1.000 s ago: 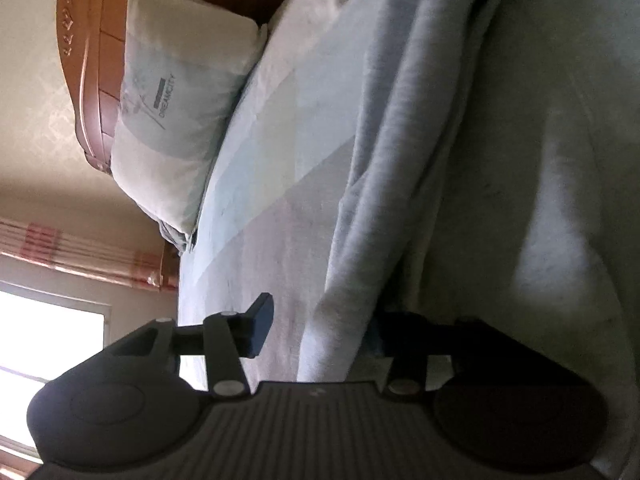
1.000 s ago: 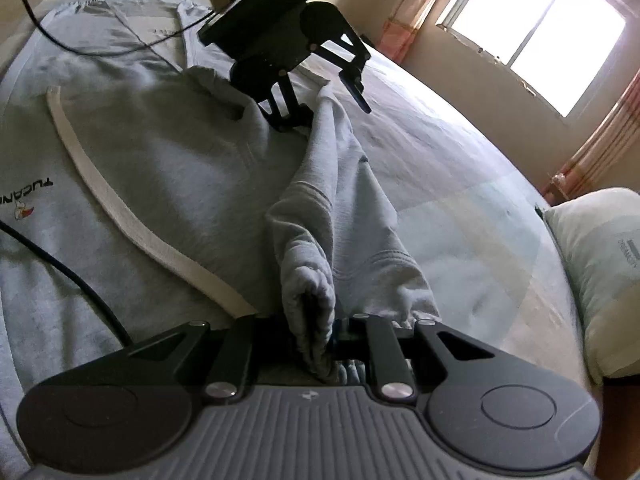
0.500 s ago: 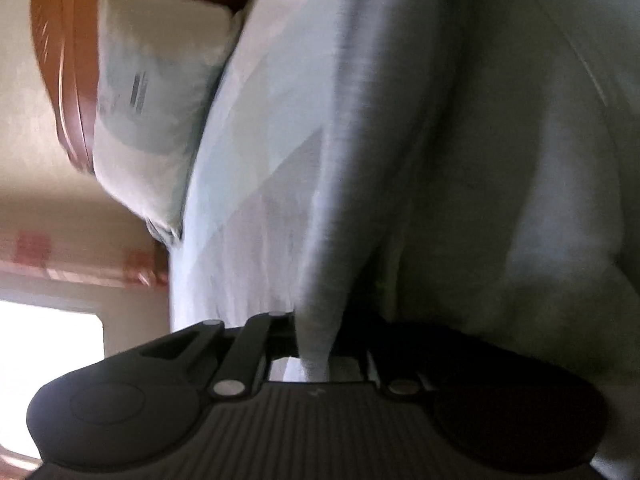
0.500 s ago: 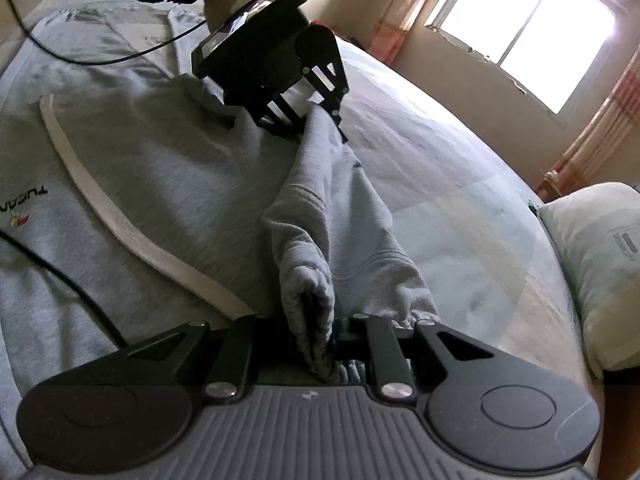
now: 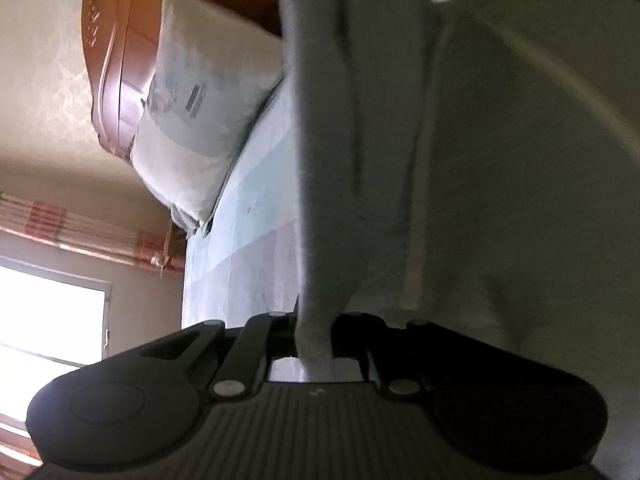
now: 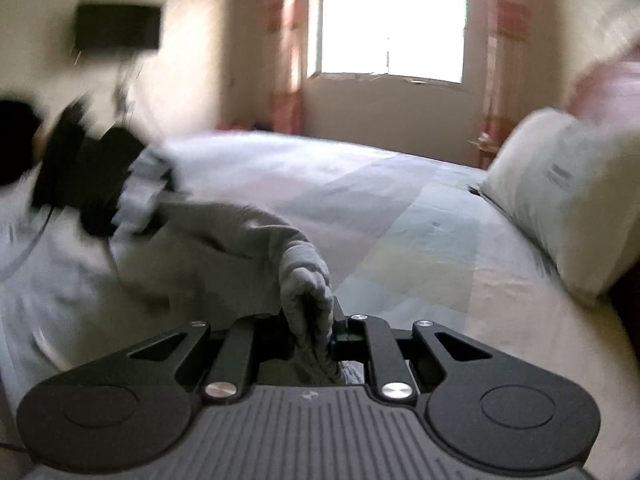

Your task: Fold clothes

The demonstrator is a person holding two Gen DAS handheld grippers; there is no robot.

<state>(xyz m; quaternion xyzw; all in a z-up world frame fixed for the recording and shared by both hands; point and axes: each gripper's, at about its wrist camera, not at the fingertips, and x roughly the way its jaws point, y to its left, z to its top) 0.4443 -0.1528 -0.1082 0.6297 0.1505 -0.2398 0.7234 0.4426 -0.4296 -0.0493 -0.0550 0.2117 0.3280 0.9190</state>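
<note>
Bedroom, daylit, both views motion-blurred.

Left wrist view: camera is rolled sideways, so the bed [image 5: 256, 216] with its pastel patchwork sheet runs up the middle of the frame. Pale pillow [image 5: 200, 120] lies against a carved wooden headboard [image 5: 116, 80] at upper left. Bright window [image 5: 48, 312] and striped pink curtain [image 5: 80, 228] at lower left. Grey sweatshirt [image 5: 500, 180] fills the whole right half, in shadow. One grey sleeve [image 5: 320, 200] stretches as a taut band from the top of frame down into the left gripper [image 5: 314, 344], whose jaws are clenched tight on the fabric, cloth pinched between them and poking out behind.

Right wrist view: window [image 6: 392, 20] with pink curtains on the far wall, dark rectangle on the wall [image 6: 118, 26] at upper left, too blurred to identify. Bed spreads across the middle, pillow near right. Right gripper [image 6: 314, 340] is clamped on the bunched cuff end of the sleeve [image 6: 304, 276], folds gathered between the jaws. From there the sleeve runs left and away to the left gripper [image 6: 152, 200], a dark smeared shape gripping the other end, a cable hanging under it. Sleeve hangs raised between the two tools; the sweatshirt body [image 6: 60, 260] lies flat on the bed at near left.
</note>
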